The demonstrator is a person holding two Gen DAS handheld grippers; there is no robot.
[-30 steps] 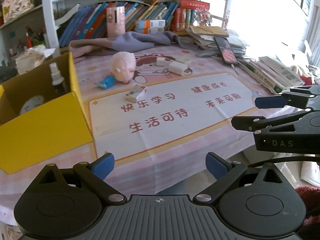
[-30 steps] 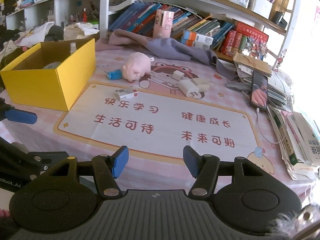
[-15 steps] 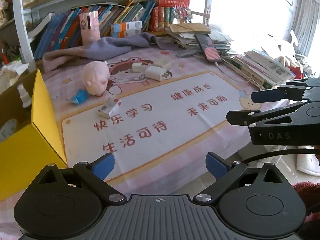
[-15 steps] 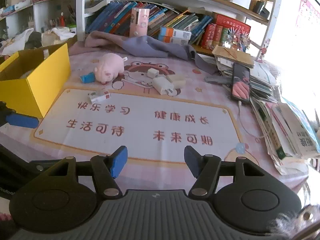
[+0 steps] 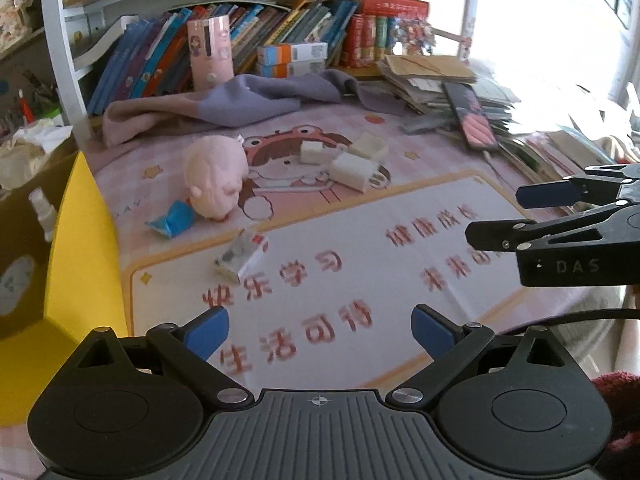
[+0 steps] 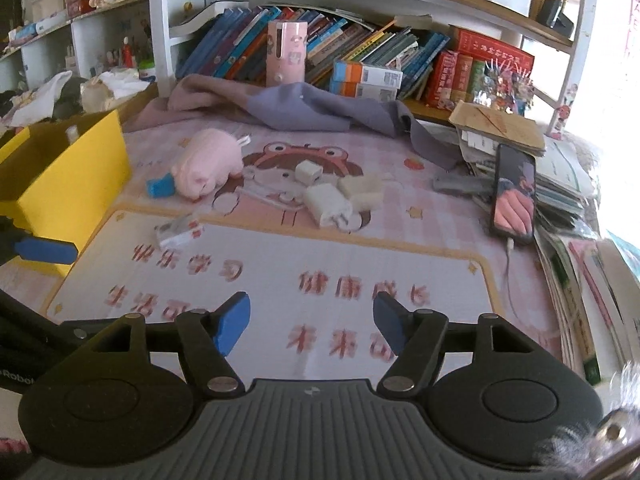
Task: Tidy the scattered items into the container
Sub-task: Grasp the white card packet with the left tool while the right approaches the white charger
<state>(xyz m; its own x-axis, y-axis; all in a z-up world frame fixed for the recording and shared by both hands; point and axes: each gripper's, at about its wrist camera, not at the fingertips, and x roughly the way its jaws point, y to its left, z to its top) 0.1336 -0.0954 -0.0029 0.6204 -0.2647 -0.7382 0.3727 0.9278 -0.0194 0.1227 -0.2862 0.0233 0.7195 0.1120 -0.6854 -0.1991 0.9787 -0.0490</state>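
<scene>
Little looks done: the yellow box (image 5: 86,240), left of both grippers' fingers, holds a spray bottle (image 5: 42,210), while the pink pig (image 6: 208,164), small packet (image 6: 178,232) and white chargers (image 6: 328,204) lie ahead of the wide-open, empty left gripper (image 5: 320,330) and right gripper (image 6: 312,320).

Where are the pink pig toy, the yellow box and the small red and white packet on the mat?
pink pig toy (image 6: 208,166), right wrist view, middle of its body.
yellow box (image 6: 76,184), right wrist view, its outer side wall.
small red and white packet (image 5: 239,257), left wrist view, its top face.
</scene>
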